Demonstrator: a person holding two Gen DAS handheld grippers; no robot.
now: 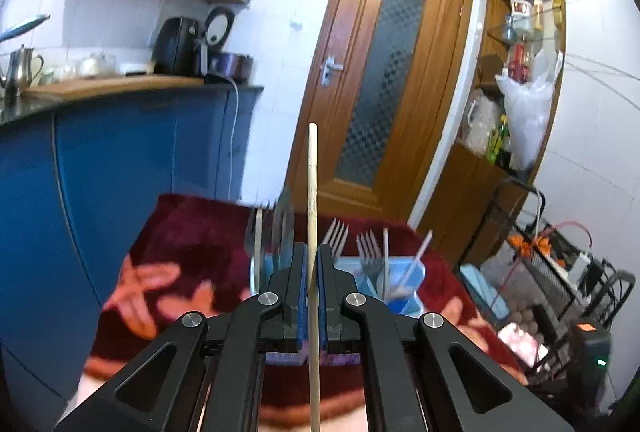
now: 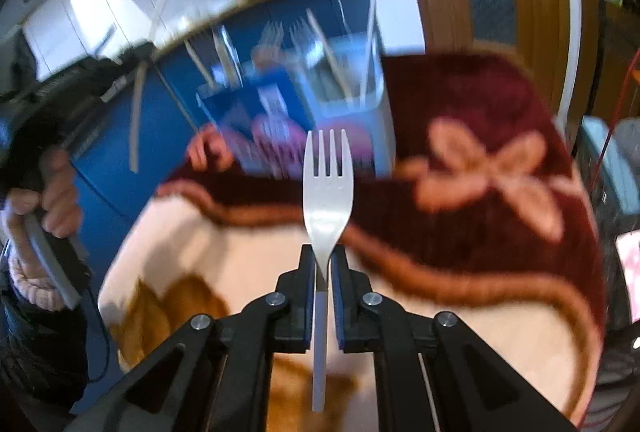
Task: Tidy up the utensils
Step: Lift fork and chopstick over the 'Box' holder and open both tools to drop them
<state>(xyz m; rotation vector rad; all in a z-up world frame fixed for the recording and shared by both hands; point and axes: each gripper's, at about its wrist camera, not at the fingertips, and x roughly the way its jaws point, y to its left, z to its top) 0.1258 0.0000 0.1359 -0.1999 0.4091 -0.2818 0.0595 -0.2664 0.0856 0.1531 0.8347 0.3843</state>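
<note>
My left gripper (image 1: 312,252) is shut on a pale wooden chopstick (image 1: 312,192) that stands upright between its blue pads, just in front of a light blue utensil holder (image 1: 404,272). The holder carries several forks (image 1: 370,246) and chopsticks standing upright. My right gripper (image 2: 323,256) is shut on a silver fork (image 2: 327,192), tines pointing away, held above the cloth. The holder shows blurred in the right wrist view (image 2: 304,88), beyond the fork. The left gripper and the hand holding it (image 2: 48,192) show at the left there.
The holder stands on a dark red cloth with pink flowers (image 1: 192,244) and a cream centre (image 2: 248,272). Blue kitchen cabinets (image 1: 120,160) stand at the left, a wooden door (image 1: 384,80) behind, and a wire rack with clutter (image 1: 560,272) at the right.
</note>
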